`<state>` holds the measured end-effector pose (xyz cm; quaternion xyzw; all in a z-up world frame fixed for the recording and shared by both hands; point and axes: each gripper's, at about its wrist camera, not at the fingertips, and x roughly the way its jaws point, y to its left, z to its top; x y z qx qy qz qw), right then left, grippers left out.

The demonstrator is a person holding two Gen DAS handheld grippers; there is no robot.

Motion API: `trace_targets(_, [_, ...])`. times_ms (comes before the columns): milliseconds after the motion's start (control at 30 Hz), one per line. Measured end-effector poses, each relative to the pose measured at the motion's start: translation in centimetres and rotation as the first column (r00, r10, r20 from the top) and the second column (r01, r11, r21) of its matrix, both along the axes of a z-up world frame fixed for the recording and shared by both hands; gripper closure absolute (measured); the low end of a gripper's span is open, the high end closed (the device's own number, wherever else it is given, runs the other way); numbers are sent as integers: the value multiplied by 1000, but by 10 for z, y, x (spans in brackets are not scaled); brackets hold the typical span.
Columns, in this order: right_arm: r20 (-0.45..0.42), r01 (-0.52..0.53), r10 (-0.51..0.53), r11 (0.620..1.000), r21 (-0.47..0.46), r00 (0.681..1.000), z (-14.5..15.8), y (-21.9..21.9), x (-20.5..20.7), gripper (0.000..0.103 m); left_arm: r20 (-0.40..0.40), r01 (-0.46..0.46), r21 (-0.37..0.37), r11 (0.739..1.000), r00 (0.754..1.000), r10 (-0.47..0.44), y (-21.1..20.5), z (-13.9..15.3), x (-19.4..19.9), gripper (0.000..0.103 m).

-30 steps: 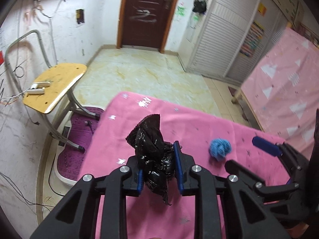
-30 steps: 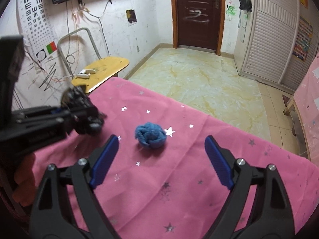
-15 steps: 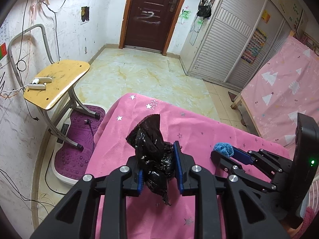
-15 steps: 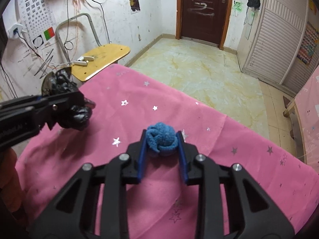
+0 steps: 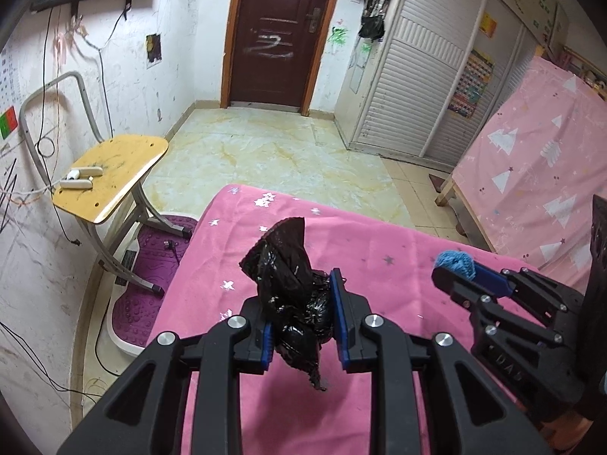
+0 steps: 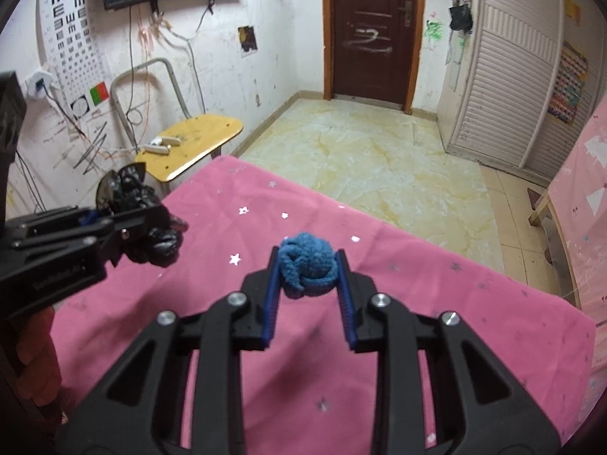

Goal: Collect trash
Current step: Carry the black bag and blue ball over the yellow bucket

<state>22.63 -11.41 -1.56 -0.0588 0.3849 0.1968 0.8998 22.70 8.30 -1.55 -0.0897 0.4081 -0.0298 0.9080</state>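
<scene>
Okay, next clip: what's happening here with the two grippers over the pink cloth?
A person is gathering trash with a handheld gripper in each hand, above a table with a pink star-print cloth. The left gripper is shut on a crumpled black plastic bag. The right gripper is shut on a small blue knitted ball; its jaws have just been closing, with the ball between them. No bin shows in either view, so both pieces are in hand and not yet dropped anywhere.

A white eye-test chart [image 6: 76,34] hangs on the wall in the upper left of the right wrist view, with rows of black letter E shapes turned different ways. The dark brown door [image 5: 279,34] has a white scribble that looks like a 2.
</scene>
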Motion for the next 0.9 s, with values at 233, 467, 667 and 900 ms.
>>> trace_targets(233, [37,88,-89,995,40,995,17,-55,-34,77,30,64,32,997,997,-65,-39,21,-26,86])
trace_targets(467, [70,197,-204,975,100,976,26,-124,-70,77,46,139,63,988,989,-142,-88,33,-46,86])
trace_targets(667, [86,279,-295,947,156,952,26,-178,-98,77,47,201,89,976,978,-205,-134,40,-61,86])
trace_targets(900, [91,398,-426,890,224,900,16,-254,-140,77,41,307,118,944,949,-313,-205,47,-80,86])
